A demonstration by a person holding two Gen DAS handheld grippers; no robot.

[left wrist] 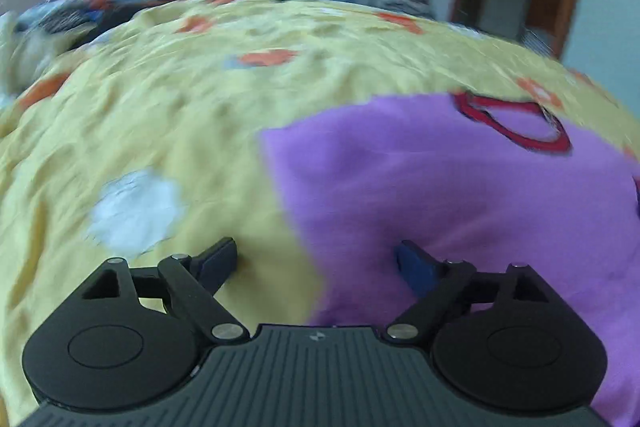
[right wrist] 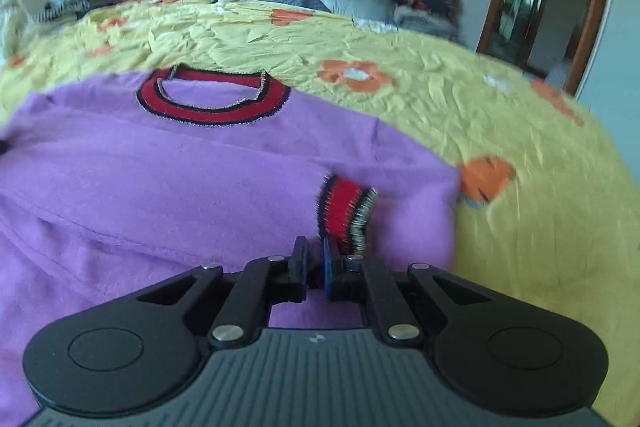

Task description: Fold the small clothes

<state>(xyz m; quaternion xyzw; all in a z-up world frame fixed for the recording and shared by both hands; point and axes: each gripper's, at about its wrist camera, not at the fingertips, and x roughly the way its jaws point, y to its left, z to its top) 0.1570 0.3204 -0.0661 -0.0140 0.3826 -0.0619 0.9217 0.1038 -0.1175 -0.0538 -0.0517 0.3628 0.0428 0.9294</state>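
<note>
In the left wrist view, the left tool [left wrist: 316,263] hovered with its jaws wide apart astride the purple sweater's [left wrist: 460,195] side edge — placed, I judge, to take that edge for a fold. The sweater lay flat on the yellow bedspread [left wrist: 160,115].

In the right wrist view, the right tool [right wrist: 315,259] was clamped on the red striped cuff [right wrist: 344,211] — holding the sleeve across the sweater's body.

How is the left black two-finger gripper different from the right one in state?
The left black two-finger gripper is wide open and holds nothing; the right black two-finger gripper is shut on the red striped cuff. The left sits at the purple knit sweater's edge; the right is over its body. Both hover over the yellow flowered bedspread.
</note>
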